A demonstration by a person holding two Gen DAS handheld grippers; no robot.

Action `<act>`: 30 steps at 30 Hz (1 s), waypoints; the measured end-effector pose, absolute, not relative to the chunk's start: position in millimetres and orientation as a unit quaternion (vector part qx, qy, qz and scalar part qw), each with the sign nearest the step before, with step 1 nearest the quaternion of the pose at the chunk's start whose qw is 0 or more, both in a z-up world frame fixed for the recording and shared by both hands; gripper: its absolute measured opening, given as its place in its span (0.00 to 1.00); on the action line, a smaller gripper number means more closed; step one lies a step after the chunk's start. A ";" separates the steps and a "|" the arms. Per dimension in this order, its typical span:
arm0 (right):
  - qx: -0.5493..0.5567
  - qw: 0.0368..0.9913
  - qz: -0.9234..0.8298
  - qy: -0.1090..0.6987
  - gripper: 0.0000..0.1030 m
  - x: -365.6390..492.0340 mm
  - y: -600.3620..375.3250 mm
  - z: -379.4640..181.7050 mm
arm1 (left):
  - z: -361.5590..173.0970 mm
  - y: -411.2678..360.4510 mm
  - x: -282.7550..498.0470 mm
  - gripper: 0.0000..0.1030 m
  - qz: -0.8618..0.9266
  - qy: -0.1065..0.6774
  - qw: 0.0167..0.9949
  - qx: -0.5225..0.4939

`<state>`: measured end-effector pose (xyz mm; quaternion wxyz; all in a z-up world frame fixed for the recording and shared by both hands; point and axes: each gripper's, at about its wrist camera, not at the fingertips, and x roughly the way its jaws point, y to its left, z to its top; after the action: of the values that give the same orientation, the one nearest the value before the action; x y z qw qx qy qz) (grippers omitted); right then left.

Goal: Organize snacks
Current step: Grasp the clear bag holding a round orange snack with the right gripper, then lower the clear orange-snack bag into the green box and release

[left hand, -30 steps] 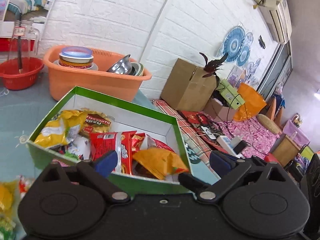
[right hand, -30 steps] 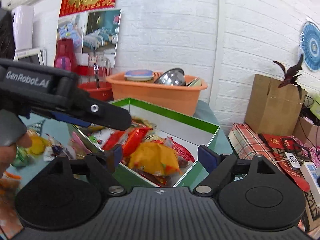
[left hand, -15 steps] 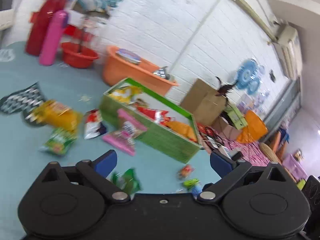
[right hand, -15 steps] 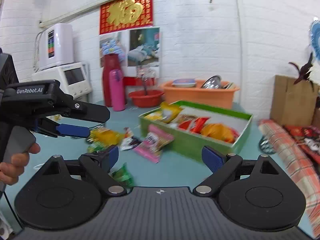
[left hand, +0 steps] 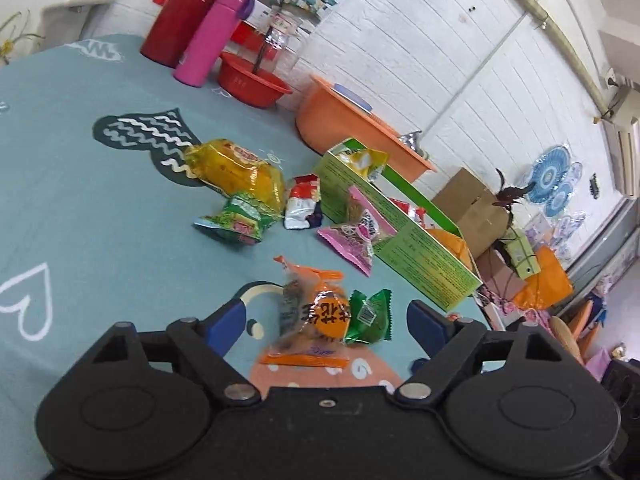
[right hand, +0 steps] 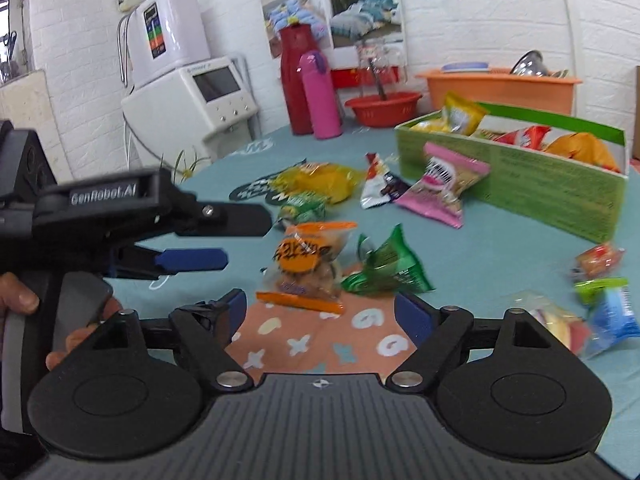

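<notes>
A green box (left hand: 404, 236) (right hand: 516, 184) holds several snack packs at the far side of the table. An orange-labelled clear snack bag (left hand: 316, 320) (right hand: 308, 264) lies between the open jaws of my left gripper (left hand: 328, 316), with a small green pack (left hand: 370, 316) (right hand: 384, 266) beside it on the right. My right gripper (right hand: 320, 312) is open and empty just in front of the same two packs. A pink pack (left hand: 356, 234) (right hand: 444, 188) leans on the box wall. Yellow (left hand: 236, 172), green (left hand: 236, 224) and white-red (left hand: 302, 204) packs lie further left.
A pink bottle (left hand: 212, 36), red flask (left hand: 180, 12), red bowl (left hand: 252, 82) and orange basin (left hand: 352, 128) stand at the back. More small packs (right hand: 600, 292) lie at the right. The table's edge drops off beyond the box toward a cardboard box (left hand: 472, 208).
Both grippers have pulled back from over the green box and dropped low toward the loose packs near the table's front. The left now straddles the orange-labelled bag.
</notes>
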<state>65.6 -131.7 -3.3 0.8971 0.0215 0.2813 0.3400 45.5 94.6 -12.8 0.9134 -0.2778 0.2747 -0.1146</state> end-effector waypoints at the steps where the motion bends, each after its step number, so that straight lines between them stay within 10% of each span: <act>1: 0.021 0.895 0.341 0.285 1.00 67.4 -127.3 -4.2 | -13.9 93.9 49.6 1.00 -0.120 0.275 0.913 -0.276; 11: 0.001 0.887 0.349 0.304 0.96 89.7 -93.8 -11.1 | -22.1 94.7 82.7 0.96 -0.138 0.318 0.905 -0.248; 15: -0.012 0.887 0.354 0.297 0.92 94.1 -83.6 -12.9 | -35.1 94.8 96.5 0.53 -0.150 0.341 0.892 -0.255; 20: -0.010 0.889 0.349 0.296 0.73 95.5 -83.6 -12.3 | -20.1 87.2 83.4 0.54 -0.149 0.327 0.901 -0.243; 30: -0.007 0.926 0.320 0.199 0.70 98.4 -128.5 33.3 | 46.8 33.1 111.3 0.54 -0.199 0.278 0.923 -0.175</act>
<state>98.4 -128.5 33.3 0.9264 -0.0067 0.1989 0.3196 111.3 33.1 46.8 0.9233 -0.1750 0.2782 -0.1989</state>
